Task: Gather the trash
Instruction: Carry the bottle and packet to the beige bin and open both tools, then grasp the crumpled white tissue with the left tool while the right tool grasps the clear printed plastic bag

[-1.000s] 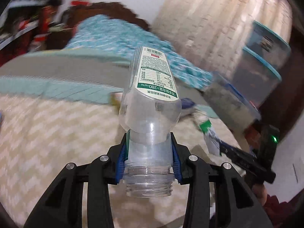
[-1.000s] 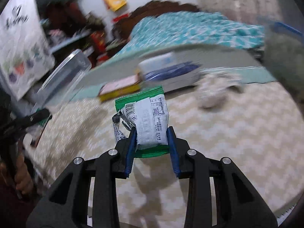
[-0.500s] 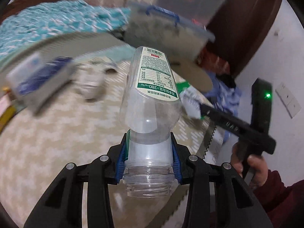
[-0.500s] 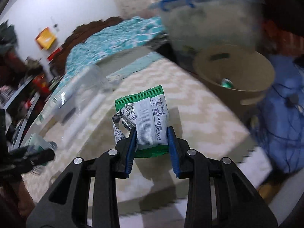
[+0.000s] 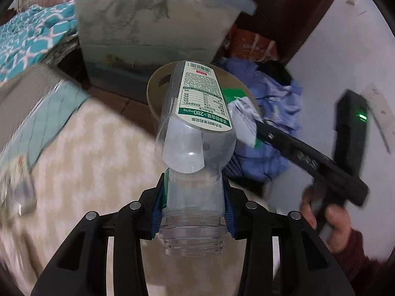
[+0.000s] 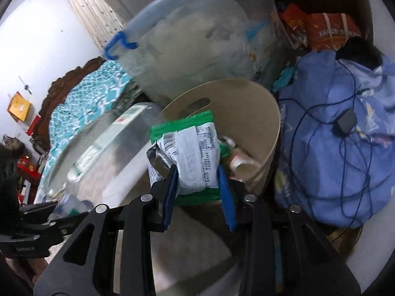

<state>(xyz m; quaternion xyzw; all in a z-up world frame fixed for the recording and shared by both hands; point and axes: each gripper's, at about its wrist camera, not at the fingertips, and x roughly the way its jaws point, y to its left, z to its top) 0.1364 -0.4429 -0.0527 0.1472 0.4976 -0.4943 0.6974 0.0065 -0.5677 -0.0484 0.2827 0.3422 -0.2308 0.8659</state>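
Two grippers are shown, each closed on one piece of trash near a beige bin. The left gripper clamps its blue-padded fingers on the neck of a clear plastic bottle; the open, capless mouth faces the camera and the green-and-white label faces up, so that the bottle's base points toward the beige bin, whose rim shows behind it. The right gripper pinches a crumpled green-and-white snack wrapper between its pads, which are set only as far apart as the wrapper is thick. In the right wrist view the wrapper hangs in front of the bin's open mouth, and other discarded items lie inside the bin. The bottle appears blurred at the left of that view. Behind the bin stands a translucent storage box with a blue latch. To the right of the bin lies a heap of blue cloth, crossed by a dark cable. A pale patterned bedcover lies below the left gripper.
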